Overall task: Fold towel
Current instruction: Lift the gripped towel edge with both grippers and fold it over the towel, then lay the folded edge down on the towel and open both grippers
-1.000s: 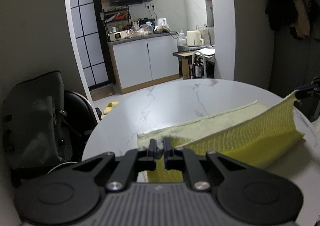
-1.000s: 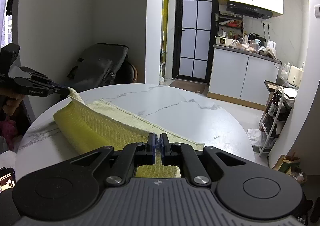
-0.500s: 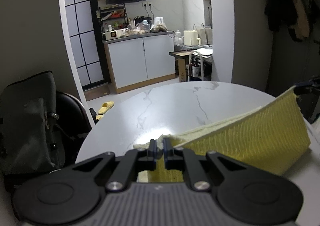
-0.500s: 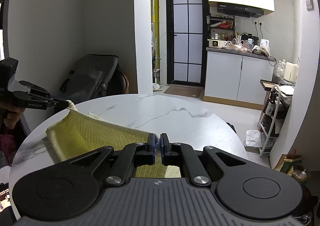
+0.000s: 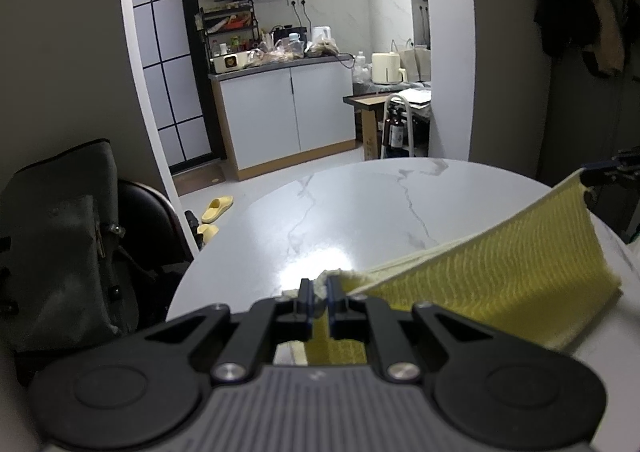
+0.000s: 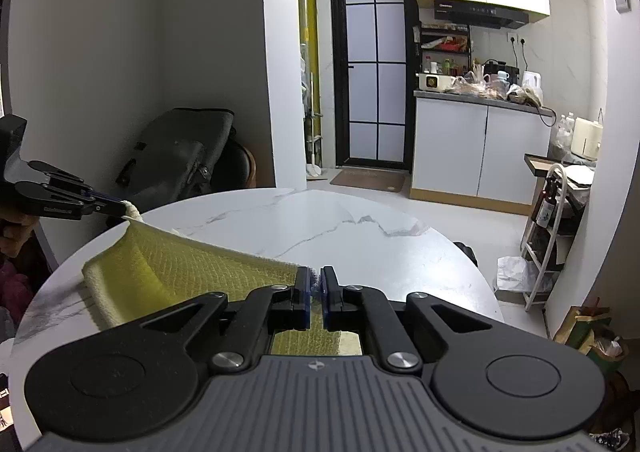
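Note:
A yellow towel hangs stretched between my two grippers above a round white marble table. My left gripper is shut on one top corner of the towel. My right gripper is shut on the other top corner; the towel shows there too. The towel's lower fold rests on the table near the front edge. Each gripper shows in the other's view: the right one at the far right, the left one at the far left.
A dark bag on a chair stands left of the table. A kitchen counter with white cabinets is behind. A wire rack with bottles stands right of the table. Yellow slippers lie on the floor.
Both grippers have lifted the towel's top edge and drawn it back toward the near side; the flat layer on the table has been pulled up, so less towel lies on the marble.

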### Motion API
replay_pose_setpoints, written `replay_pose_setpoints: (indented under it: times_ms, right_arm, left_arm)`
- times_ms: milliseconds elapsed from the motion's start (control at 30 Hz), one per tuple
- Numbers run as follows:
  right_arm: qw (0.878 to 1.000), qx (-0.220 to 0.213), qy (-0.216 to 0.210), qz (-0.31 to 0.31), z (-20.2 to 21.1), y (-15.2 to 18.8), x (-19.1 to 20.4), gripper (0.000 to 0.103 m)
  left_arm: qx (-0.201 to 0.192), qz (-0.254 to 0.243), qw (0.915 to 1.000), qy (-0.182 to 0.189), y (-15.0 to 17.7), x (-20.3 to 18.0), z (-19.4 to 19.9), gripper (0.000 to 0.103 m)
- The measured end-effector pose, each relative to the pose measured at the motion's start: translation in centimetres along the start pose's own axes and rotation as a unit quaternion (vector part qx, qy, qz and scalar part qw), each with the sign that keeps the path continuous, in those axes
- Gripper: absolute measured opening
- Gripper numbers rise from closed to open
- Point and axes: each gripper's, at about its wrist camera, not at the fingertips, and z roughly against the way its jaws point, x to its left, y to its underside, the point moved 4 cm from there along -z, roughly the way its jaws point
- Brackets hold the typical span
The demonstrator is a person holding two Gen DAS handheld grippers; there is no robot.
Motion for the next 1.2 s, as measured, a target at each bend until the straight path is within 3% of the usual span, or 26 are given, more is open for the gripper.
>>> replay_pose_setpoints:
  times_ms: [300, 600, 967, 1033, 1200]
  right_arm:
    - [1.000, 0.003, 0.011, -0.004, -0.8, -0.3, -1.0, 0.006]
    - [0.999, 0.036, 0.007, -0.005, -3.7, 1.5, -1.7, 0.006]
    - [0.999, 0.049, 0.009, -0.014, -5.5, 2.3, -3.2, 0.006]
    - [0.998, 0.053, 0.009, -0.014, -5.8, 2.4, -3.3, 0.006]
    - [0.998, 0.053, 0.010, -0.015, -6.2, 2.4, -3.7, 0.006]
  left_arm:
    - [0.010, 0.004, 0.9999, 0.005, -0.3, -0.1, -1.8, 0.007]
    - [0.036, 0.005, 0.9993, -0.005, 0.1, 0.1, -4.2, 0.008]
    - [0.037, 0.016, 0.9982, -0.045, -0.4, 1.0, -5.5, 0.026]
    - [0.036, 0.023, 0.9979, -0.050, -0.5, 1.2, -5.5, 0.033]
    - [0.052, 0.015, 0.9979, -0.035, 0.2, 0.7, -5.6, 0.033]
